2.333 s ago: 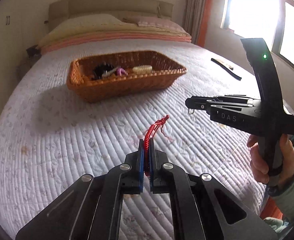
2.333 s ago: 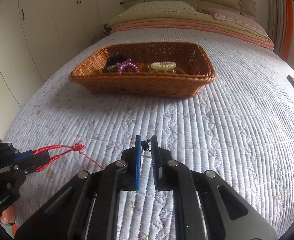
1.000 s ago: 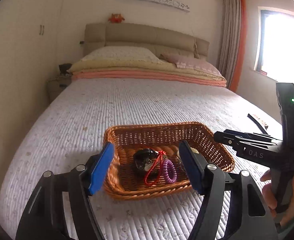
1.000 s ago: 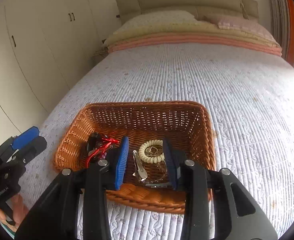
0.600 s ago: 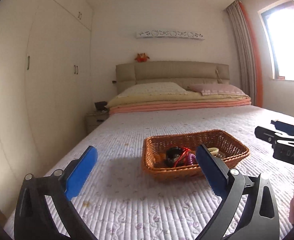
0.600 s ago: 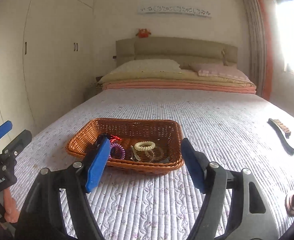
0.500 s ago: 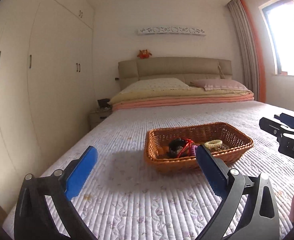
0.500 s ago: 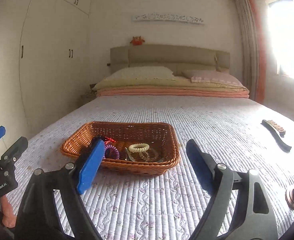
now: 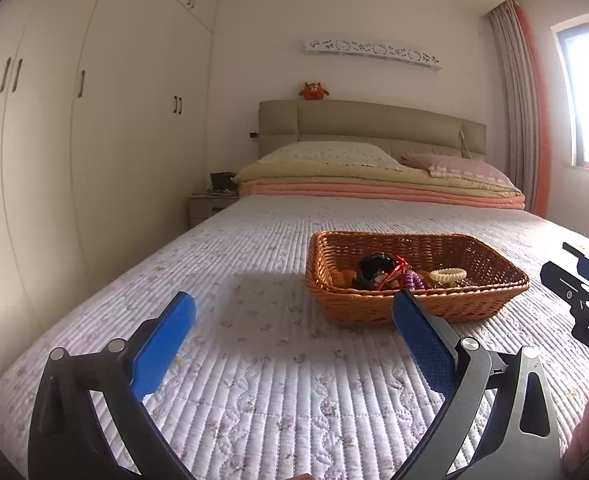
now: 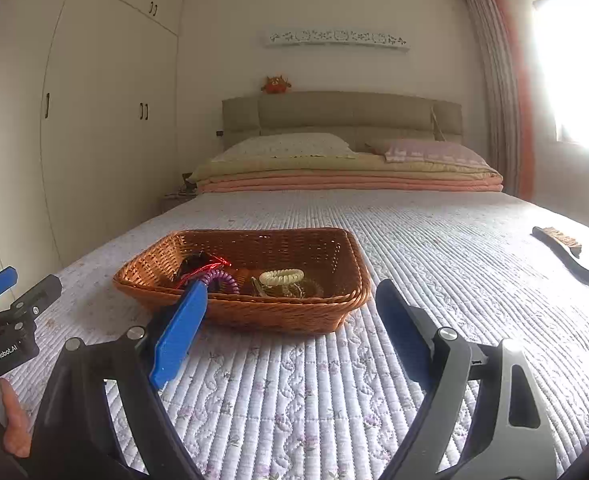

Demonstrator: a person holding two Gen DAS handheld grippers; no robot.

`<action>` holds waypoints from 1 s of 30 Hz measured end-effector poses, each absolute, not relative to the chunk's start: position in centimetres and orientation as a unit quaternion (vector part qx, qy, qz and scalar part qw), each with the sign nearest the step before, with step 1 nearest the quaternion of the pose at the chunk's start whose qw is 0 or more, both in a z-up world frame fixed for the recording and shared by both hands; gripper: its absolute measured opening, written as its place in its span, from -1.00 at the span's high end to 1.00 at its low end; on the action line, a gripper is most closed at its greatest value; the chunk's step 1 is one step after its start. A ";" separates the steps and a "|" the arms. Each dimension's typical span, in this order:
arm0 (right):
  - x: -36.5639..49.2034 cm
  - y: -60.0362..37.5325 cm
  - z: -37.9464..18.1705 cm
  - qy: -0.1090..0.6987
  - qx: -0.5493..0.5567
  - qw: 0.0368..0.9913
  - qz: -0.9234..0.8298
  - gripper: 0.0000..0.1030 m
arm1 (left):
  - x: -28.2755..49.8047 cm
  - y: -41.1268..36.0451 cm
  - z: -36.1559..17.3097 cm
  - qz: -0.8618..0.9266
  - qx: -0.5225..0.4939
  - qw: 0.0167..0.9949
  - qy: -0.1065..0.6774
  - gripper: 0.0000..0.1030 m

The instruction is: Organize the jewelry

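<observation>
A brown wicker basket (image 9: 374, 312) (image 10: 286, 316) sits on the quilted bed. It holds a red cord bracelet (image 9: 394, 271) (image 10: 208, 267), a purple coil hair tie (image 9: 413, 280) (image 10: 222, 280), a cream coil tie (image 9: 448, 275) (image 10: 281, 277), a black item (image 9: 372, 268) and a clip (image 10: 256, 286). My left gripper (image 9: 294, 340) is wide open and empty, held before the basket. My right gripper (image 10: 290, 328) is wide open and empty, just in front of the basket. Each gripper shows at the edge of the other's view.
A black brush (image 10: 562, 252) lies on the bed to the right. Pillows and folded blankets (image 9: 374, 176) lie at the headboard. White wardrobes (image 9: 74, 160) line the left wall. A window with curtains (image 10: 502, 80) is at the right.
Both grippers dropped their items into the basket, opened wide and pulled back from it. The red bracelet and the small clip now lie in the basket.
</observation>
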State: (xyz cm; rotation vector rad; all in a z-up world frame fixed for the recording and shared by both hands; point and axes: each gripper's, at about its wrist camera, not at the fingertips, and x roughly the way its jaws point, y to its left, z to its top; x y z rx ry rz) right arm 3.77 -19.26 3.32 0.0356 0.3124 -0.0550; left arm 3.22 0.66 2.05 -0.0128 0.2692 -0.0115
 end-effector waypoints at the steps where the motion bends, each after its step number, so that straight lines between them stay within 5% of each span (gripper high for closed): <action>1: 3.7 -19.1 3.3 0.156 0.014 0.987 -0.026 -0.59 | 3.1 0.9 2.0 -0.003 -0.011 0.991 0.133 -0.86; 30: 3.0 -18.9 3.7 0.142 0.009 0.990 -0.022 -0.69 | 2.5 1.0 2.3 0.013 -0.014 0.992 0.122 -0.86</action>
